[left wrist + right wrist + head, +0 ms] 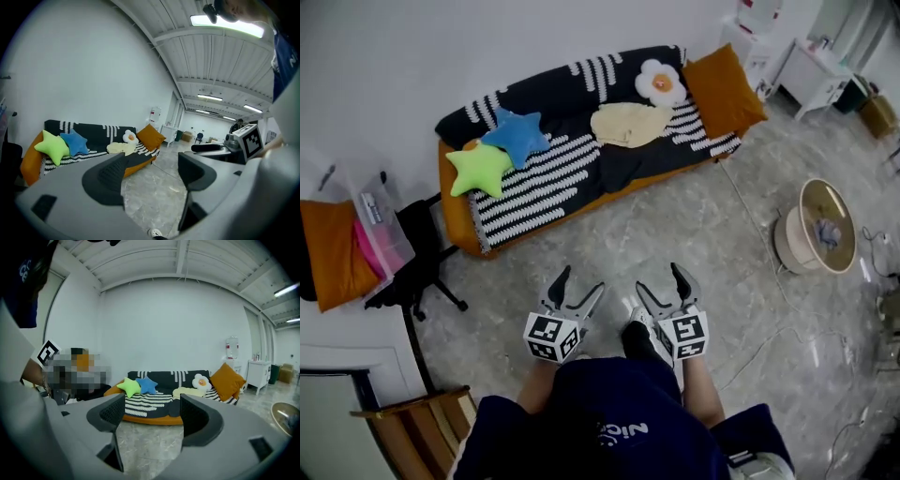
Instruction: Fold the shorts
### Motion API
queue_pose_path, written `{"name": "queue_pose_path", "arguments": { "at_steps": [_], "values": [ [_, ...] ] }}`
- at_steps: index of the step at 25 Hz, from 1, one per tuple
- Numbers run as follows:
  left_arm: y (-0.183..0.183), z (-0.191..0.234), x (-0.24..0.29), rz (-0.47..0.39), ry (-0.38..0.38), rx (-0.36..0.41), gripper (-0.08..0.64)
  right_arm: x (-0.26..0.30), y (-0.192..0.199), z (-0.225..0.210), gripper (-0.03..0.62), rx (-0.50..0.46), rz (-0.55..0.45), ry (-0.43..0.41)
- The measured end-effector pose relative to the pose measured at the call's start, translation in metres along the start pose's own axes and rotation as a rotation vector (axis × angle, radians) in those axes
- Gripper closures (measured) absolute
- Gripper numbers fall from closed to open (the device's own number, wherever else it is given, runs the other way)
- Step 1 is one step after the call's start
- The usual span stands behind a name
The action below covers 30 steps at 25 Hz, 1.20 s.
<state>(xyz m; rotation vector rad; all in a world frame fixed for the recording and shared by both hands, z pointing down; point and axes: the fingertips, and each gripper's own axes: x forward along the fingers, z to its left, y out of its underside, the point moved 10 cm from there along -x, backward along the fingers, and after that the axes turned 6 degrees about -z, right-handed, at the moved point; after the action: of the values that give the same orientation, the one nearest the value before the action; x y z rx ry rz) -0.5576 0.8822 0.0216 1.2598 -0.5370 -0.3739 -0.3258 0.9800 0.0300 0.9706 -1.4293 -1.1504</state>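
Down by the person's waist, the left gripper point(579, 281) and the right gripper point(661, 278) are held side by side above the grey marble floor point(694, 225), both pointing towards the sofa point(534, 192). Each has its fingers point(110, 173) spread wide with nothing between them. Pale yellow shorts point(628, 124) lie crumpled on the sofa seat, well apart from both grippers, between a blue star cushion point(516, 136) and an orange cushion point(724, 89), just below an egg-shaped cushion point(661, 82).
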Motion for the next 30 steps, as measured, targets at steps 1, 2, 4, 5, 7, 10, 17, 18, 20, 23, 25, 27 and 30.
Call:
{"name": "queue_pose_path", "arguments": {
  "at_steps": [1,2,4,5,7,10,17,18,20,23,25,27,30],
  "values": [
    [-0.004,-0.001,0.014,-0.006,-0.013,0.001,0.206,0.008,-0.003,-0.015,0.236,-0.006,0.0,-0.015],
    [-0.008,-0.003,0.027,-0.014,-0.027,0.001,0.206,0.017,-0.007,-0.03,0.238,-0.014,0.0,-0.028],
    [-0.014,-0.005,0.053,-0.028,-0.053,0.0,0.206,0.032,-0.014,-0.057,0.239,-0.03,-0.003,-0.054],
    [-0.016,-0.007,0.064,-0.03,-0.065,-0.001,0.206,0.038,-0.017,-0.07,0.241,-0.038,-0.002,-0.066],
    [-0.018,-0.013,0.085,-0.032,-0.087,-0.007,0.206,0.049,-0.021,-0.092,0.244,-0.057,0.004,-0.093],
    [-0.019,-0.02,0.111,-0.032,-0.116,-0.02,0.207,0.063,-0.026,-0.121,0.249,-0.078,0.01,-0.129],
    [-0.015,-0.023,0.141,0.004,-0.149,-0.025,0.21,0.085,-0.022,-0.151,0.253,-0.081,0.029,-0.175],
    [-0.015,-0.02,0.143,0.009,-0.153,-0.026,0.212,0.087,-0.022,-0.152,0.254,-0.085,0.033,-0.18],
    [-0.016,-0.015,0.149,0.016,-0.157,-0.026,0.213,0.093,-0.022,-0.155,0.255,-0.093,0.037,-0.185],
    [-0.018,-0.009,0.163,0.027,-0.148,-0.027,0.215,0.102,-0.023,-0.162,0.256,-0.086,0.043,-0.177],
    [-0.019,-0.002,0.177,0.037,-0.131,-0.023,0.216,0.111,-0.024,-0.169,0.258,-0.08,0.045,-0.16],
    [-0.02,0.008,0.191,0.046,-0.105,-0.012,0.216,0.121,-0.024,-0.173,0.258,-0.076,0.046,-0.136],
    [-0.026,0.03,0.214,0.042,-0.072,-0.008,0.218,0.14,-0.029,-0.182,0.261,-0.073,0.041,-0.102]
  ]
}}
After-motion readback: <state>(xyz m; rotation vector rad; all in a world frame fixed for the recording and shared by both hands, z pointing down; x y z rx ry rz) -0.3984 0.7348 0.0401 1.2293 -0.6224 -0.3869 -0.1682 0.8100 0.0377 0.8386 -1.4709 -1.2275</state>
